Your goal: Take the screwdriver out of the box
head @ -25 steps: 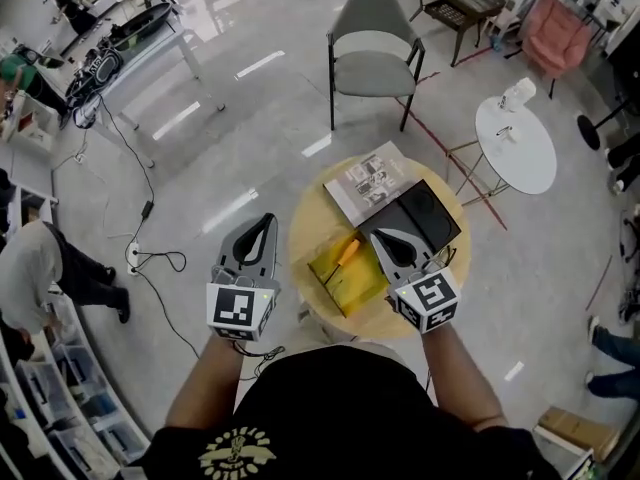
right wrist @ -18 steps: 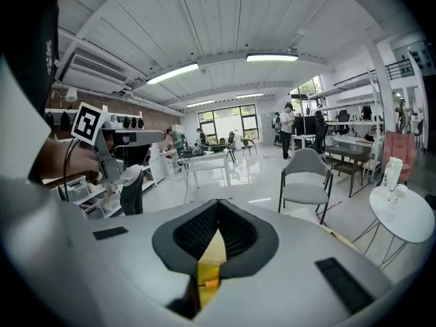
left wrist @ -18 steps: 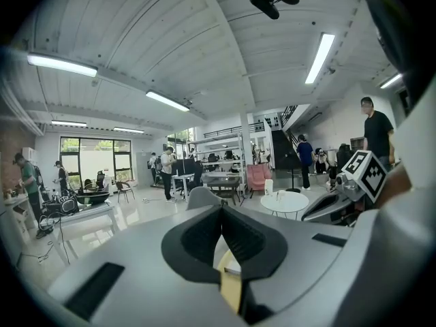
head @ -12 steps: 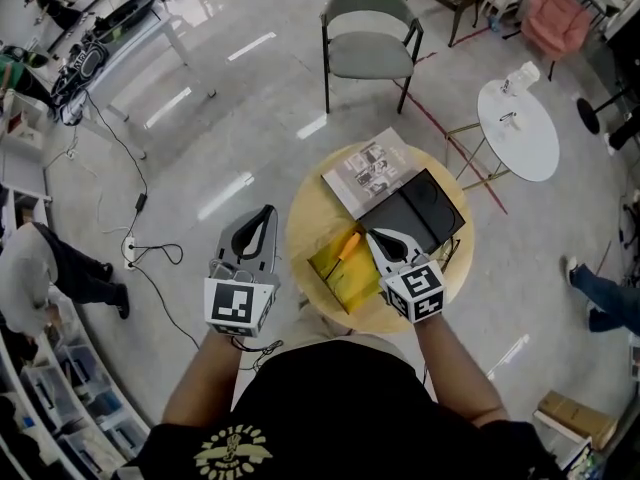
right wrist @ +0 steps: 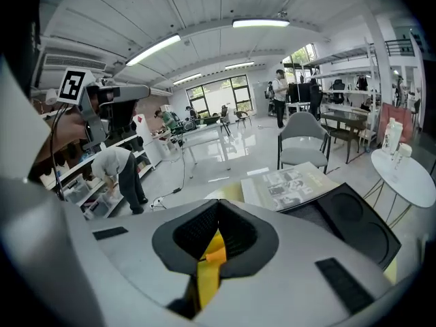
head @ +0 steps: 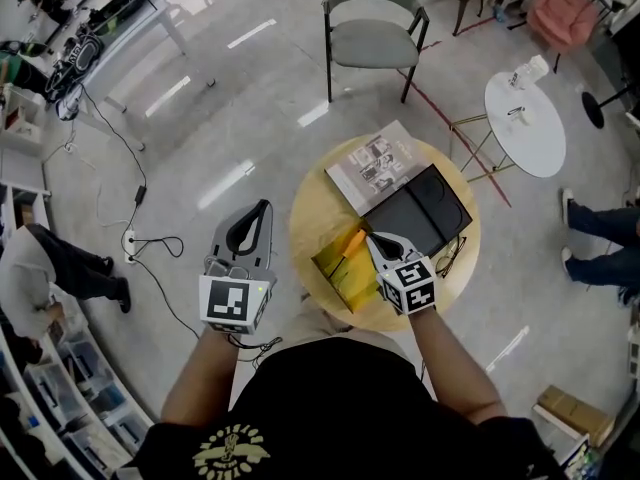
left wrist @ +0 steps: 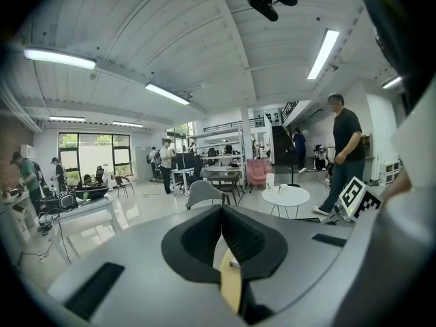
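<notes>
Down toward the table goes the right gripper (head: 372,237), which sits lower than a second ago and now hangs close over the yellow box (head: 340,278). Its jaws are pressed together at the tips and hold nothing. Its own view shows only yellow and a bit of orange through the slit behind the closed tips.

The screwdriver (head: 348,245), with its orange handle, lies inside the yellow box on the near left part of the round wooden table (head: 308,218). It is just beside the right gripper's tips, on their left, and I cannot tell whether they touch it.

The left gripper (head: 264,206) has drifted a little and hangs over the floor, off the table's left edge. Its jaws are also closed and empty.

Behind the box lie a magazine (head: 375,166) and a black case (head: 420,208), which overlap. A pair of glasses (head: 447,258) rests at the table's right rim. A grey chair (head: 372,30) and a small white table (head: 528,126) stand well apart beyond.
</notes>
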Tool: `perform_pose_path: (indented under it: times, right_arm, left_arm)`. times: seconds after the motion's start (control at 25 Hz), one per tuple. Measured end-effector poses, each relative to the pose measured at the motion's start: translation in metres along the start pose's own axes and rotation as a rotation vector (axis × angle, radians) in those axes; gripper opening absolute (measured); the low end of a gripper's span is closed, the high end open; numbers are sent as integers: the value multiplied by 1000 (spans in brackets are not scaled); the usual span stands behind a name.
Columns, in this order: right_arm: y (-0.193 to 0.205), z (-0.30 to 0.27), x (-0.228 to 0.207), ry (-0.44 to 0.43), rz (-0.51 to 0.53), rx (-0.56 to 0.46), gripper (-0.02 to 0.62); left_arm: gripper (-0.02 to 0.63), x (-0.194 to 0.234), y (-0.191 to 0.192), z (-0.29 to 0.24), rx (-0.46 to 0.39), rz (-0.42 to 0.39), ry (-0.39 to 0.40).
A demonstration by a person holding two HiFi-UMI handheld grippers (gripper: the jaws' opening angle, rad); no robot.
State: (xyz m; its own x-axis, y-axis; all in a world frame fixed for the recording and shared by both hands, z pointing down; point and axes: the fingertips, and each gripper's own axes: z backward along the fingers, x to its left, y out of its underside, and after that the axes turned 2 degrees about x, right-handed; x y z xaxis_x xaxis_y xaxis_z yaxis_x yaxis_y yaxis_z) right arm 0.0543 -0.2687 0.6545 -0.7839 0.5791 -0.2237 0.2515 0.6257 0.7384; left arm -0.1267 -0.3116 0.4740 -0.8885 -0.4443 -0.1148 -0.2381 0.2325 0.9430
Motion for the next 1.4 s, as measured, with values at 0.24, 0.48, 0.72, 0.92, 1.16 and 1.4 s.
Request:
perform_pose_path:
  times: [0.24,0.48,0.72,0.92,1.16,1.4]
  right_arm:
    - [23,-20,-3,-7,-67,64,17]
    - [44,-41,-12,3,-128,125,22]
    - [73,-60,-20,23,-191,197,61]
    - [90,-70,-25,35,-262,256,121]
    - [104,-81,-28,62,-365,305,206]
    - [117,-102,-20,51,-398,346,221]
  left_arm:
    - [17,5,6,-3,13,6,-1]
    - [17,16,13,-5,30,11,-14]
    - [17,21,21,-9,49,12,-9]
    - [17,24,20,-13,46,15,-6]
    - [17,21,24,-17,53,16,11]
    - [17,27,28,-20,69,17,17]
